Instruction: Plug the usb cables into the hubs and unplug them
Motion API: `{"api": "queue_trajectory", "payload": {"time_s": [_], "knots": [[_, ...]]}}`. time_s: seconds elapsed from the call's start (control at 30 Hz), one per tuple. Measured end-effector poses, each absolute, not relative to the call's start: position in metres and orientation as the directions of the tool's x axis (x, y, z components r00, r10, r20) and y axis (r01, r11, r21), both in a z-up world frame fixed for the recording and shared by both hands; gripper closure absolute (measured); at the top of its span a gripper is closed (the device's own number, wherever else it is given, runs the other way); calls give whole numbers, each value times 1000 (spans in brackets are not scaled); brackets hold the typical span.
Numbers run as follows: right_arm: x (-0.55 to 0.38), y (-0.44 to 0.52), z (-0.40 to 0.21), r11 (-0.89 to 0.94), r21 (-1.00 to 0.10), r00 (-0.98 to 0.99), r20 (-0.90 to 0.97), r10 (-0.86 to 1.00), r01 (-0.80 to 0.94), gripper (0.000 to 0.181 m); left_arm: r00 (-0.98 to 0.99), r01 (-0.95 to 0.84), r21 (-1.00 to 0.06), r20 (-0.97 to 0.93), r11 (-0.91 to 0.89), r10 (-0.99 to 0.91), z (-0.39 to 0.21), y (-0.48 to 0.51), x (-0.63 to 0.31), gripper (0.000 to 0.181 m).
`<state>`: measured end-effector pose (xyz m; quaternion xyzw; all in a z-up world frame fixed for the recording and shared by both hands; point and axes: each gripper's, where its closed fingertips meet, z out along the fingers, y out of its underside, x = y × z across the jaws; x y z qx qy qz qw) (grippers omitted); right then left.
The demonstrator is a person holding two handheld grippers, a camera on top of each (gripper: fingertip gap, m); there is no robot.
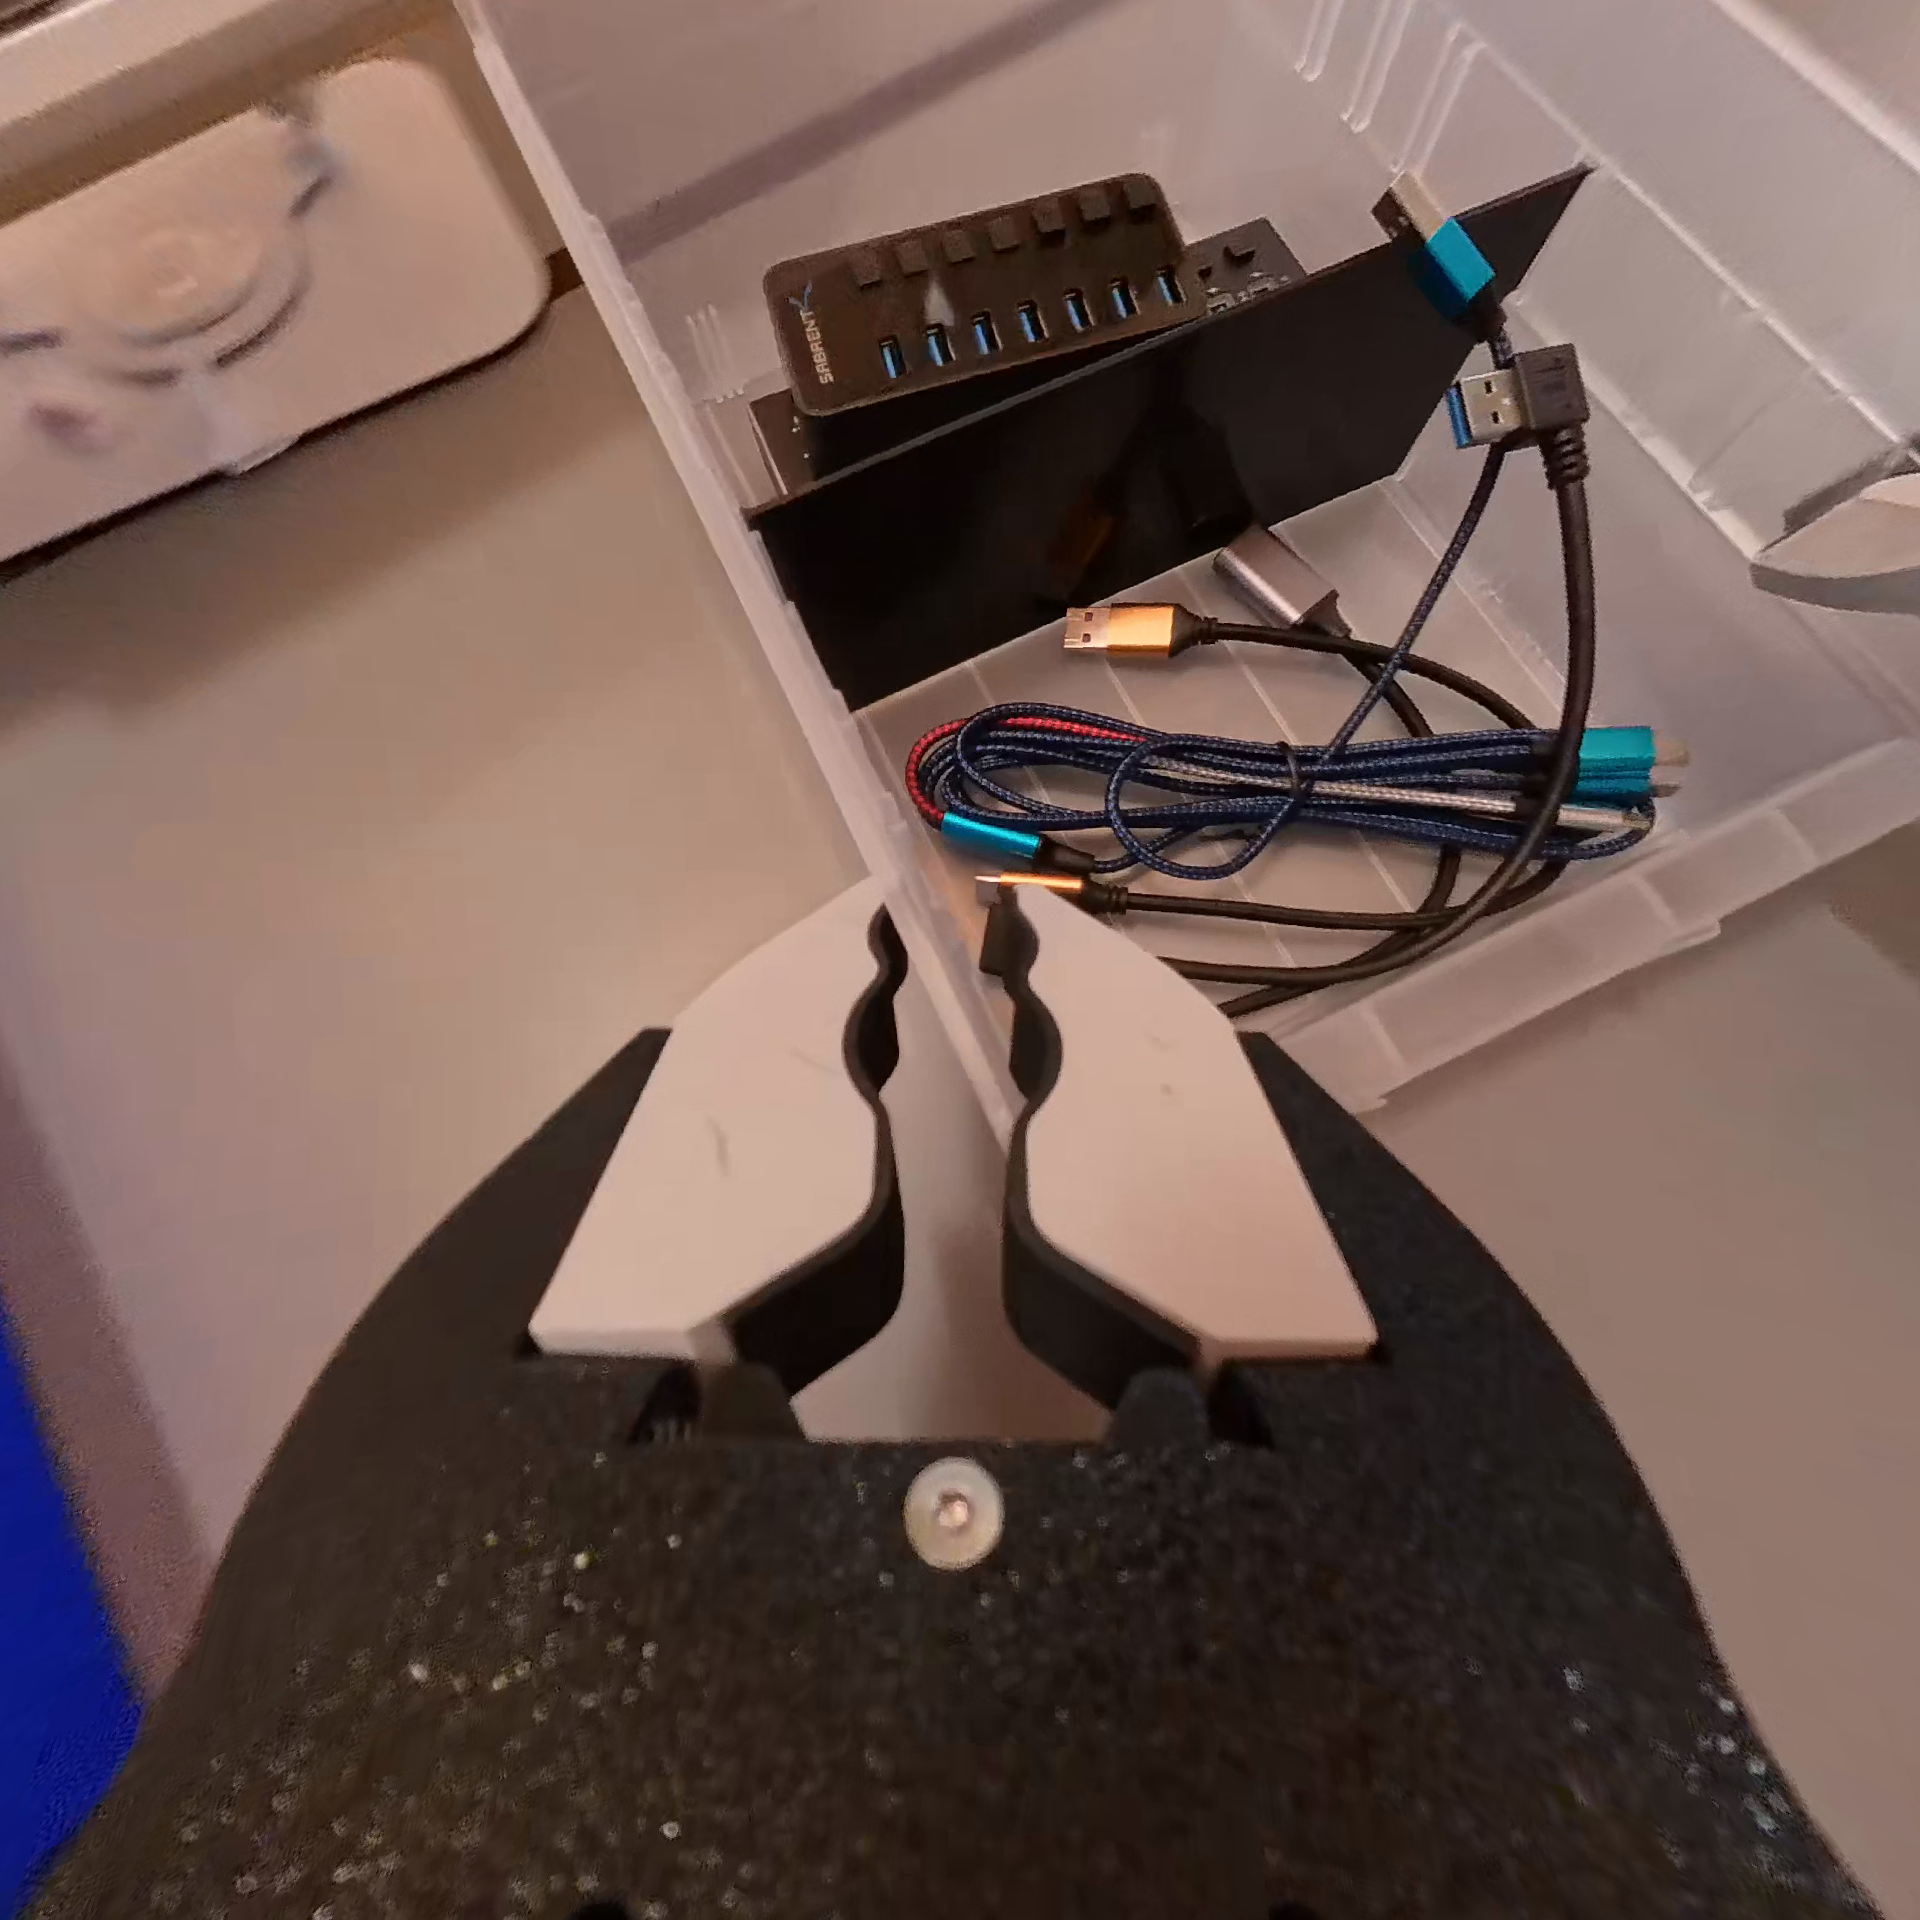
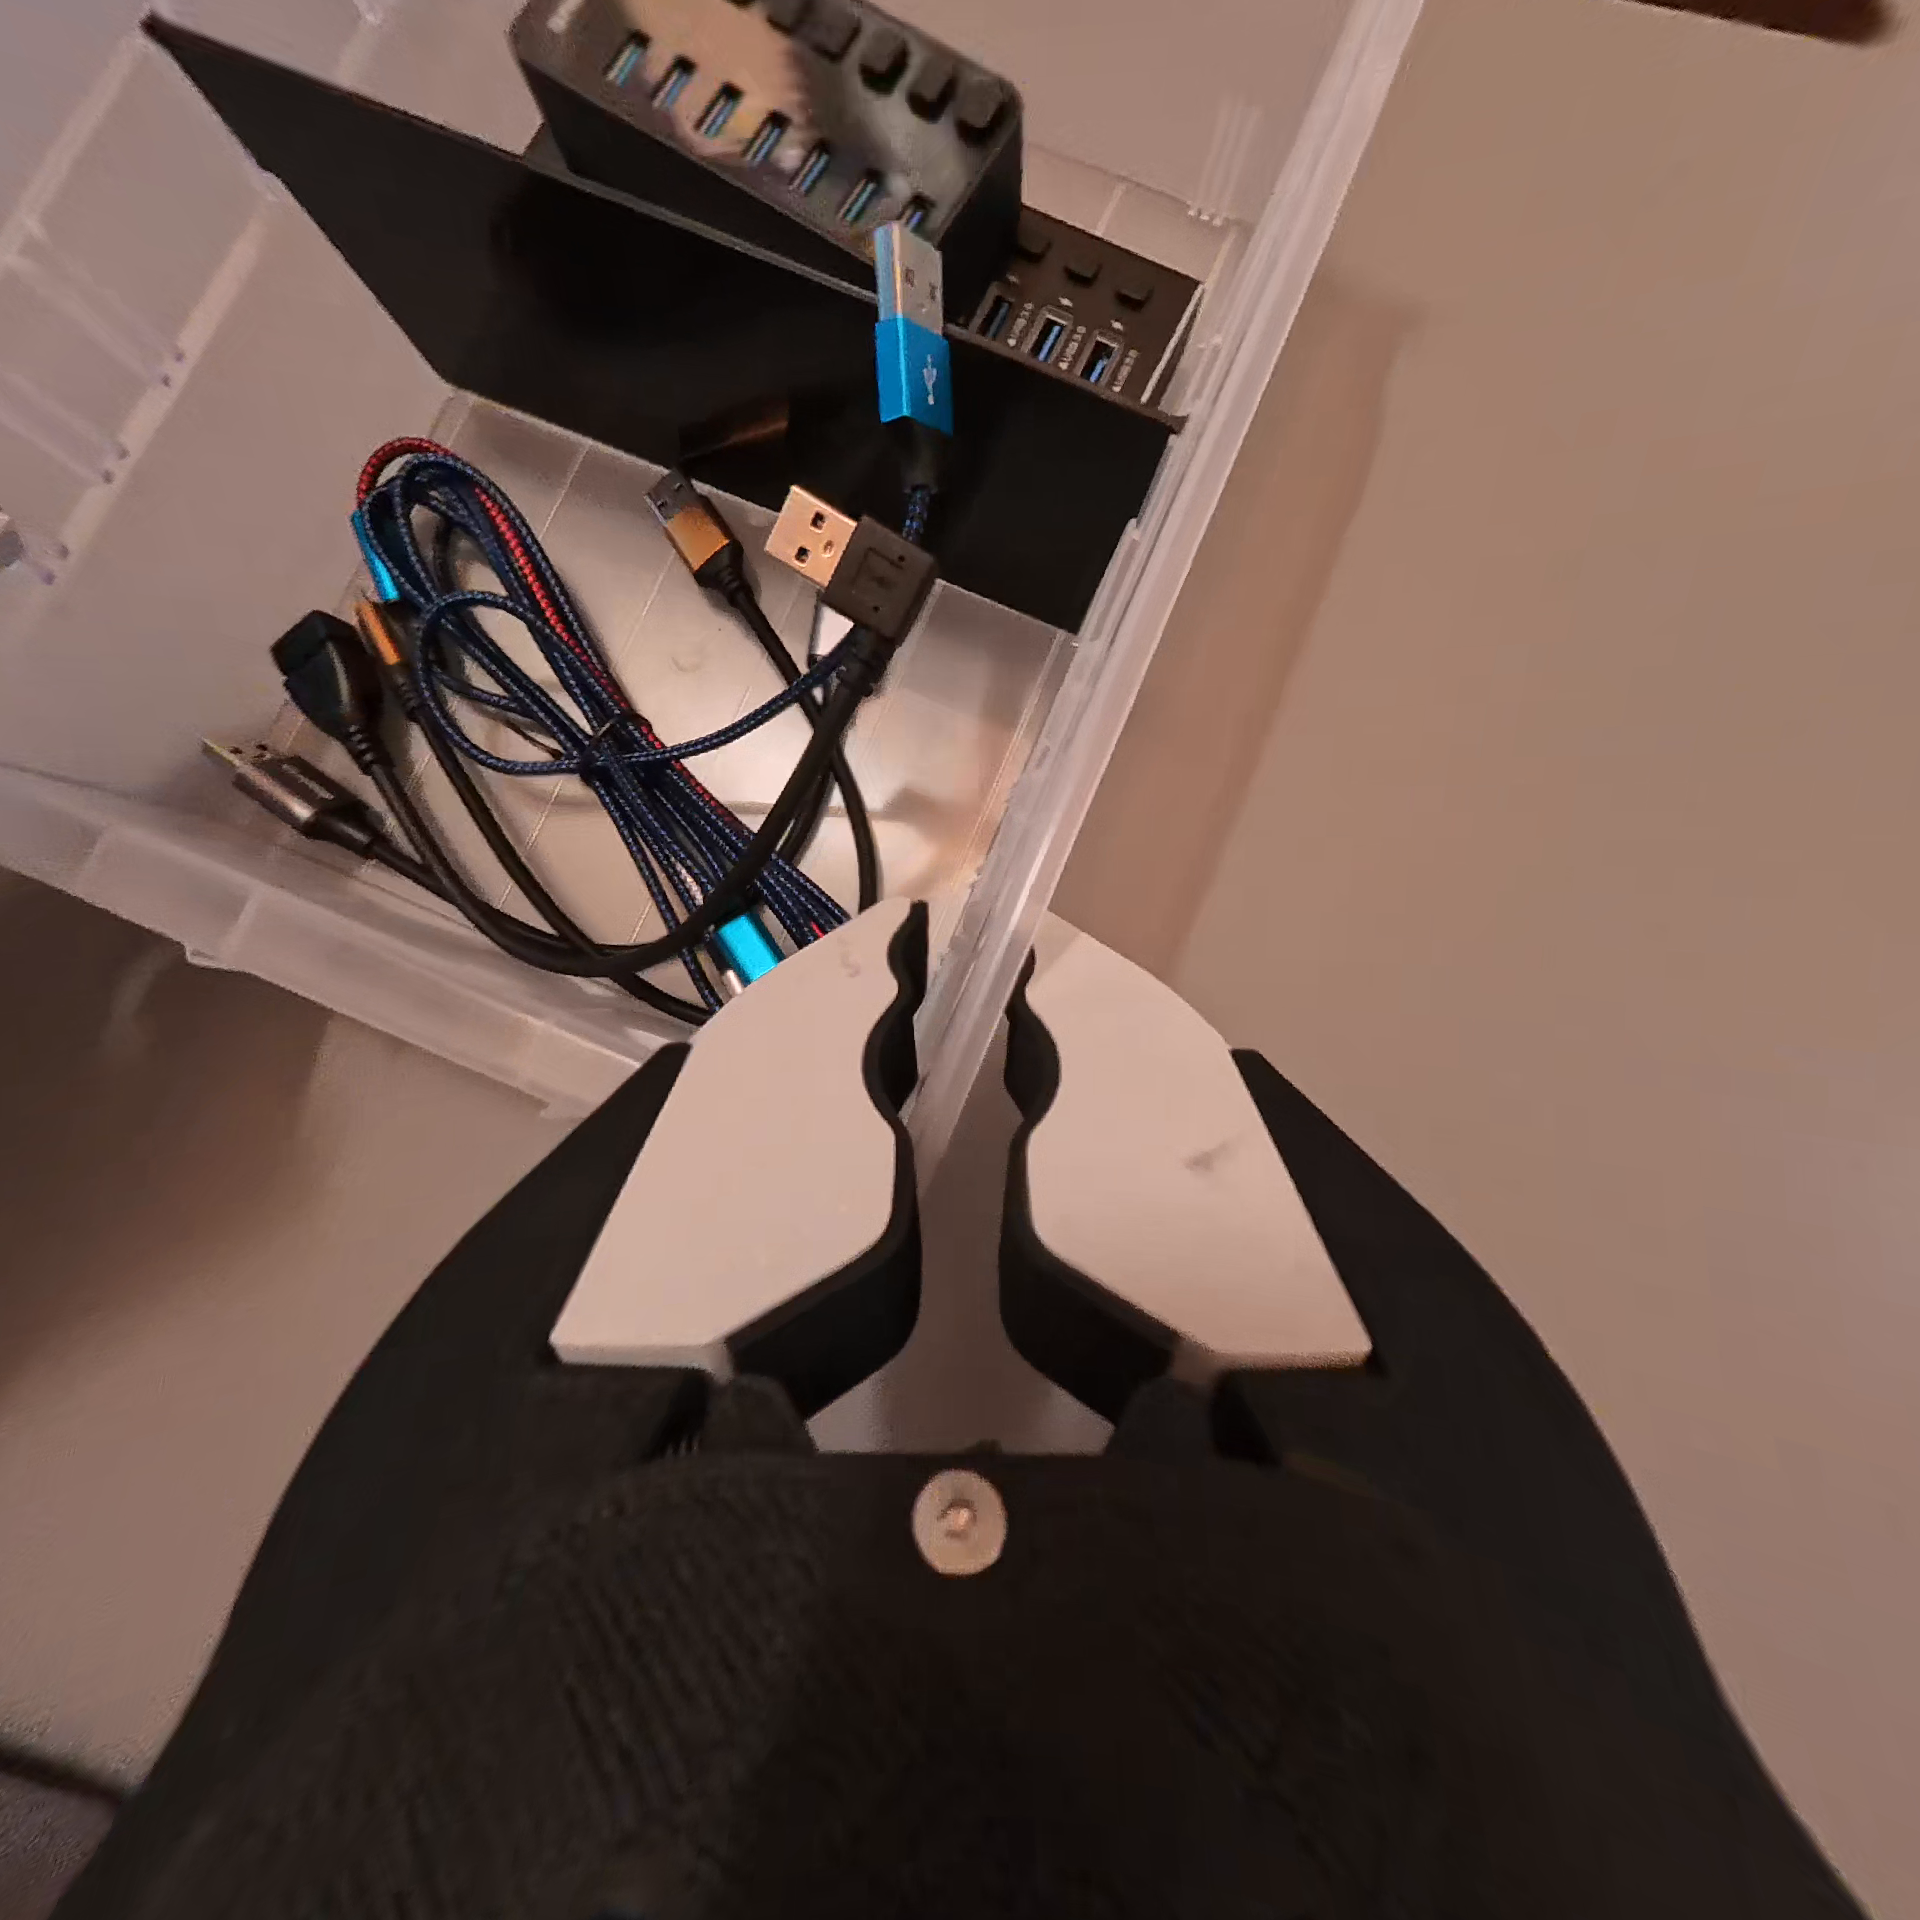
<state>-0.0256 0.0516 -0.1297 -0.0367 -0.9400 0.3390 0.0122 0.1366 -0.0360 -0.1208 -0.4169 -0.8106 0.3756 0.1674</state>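
Left wrist view: left gripper (image 1: 951, 914) jaws slightly parted, empty, straddling clear bin wall (image 1: 790, 582). Beyond tips, tied cable bundle (image 1: 1278, 790) on bin floor, gold plug (image 1: 1127, 632) near black divider (image 1: 1091, 488). Black hub (image 1: 987, 291) behind divider.

Right wrist view: right gripper (image 2: 971, 935) likewise parted, empty, over bin rim (image 2: 1195, 540). Blue plug (image 2: 914, 369) and black plug (image 2: 862, 566) raised near second hub (image 2: 1081, 322).
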Motion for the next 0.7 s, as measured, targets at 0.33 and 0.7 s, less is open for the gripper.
{"api": "queue_trajectory", "payload": {"time_s": [0.33,0.7], "knots": [[137,8,-130,748,-636,-971,7,-239,-189,160,-769,455,-753,-63,475,636,-120,-56,307,169],[180,0,-96,704,-699,-957,-99,-272,-128,133,-726,335,-845,51,417,686,-77,-61,365,159]]}}
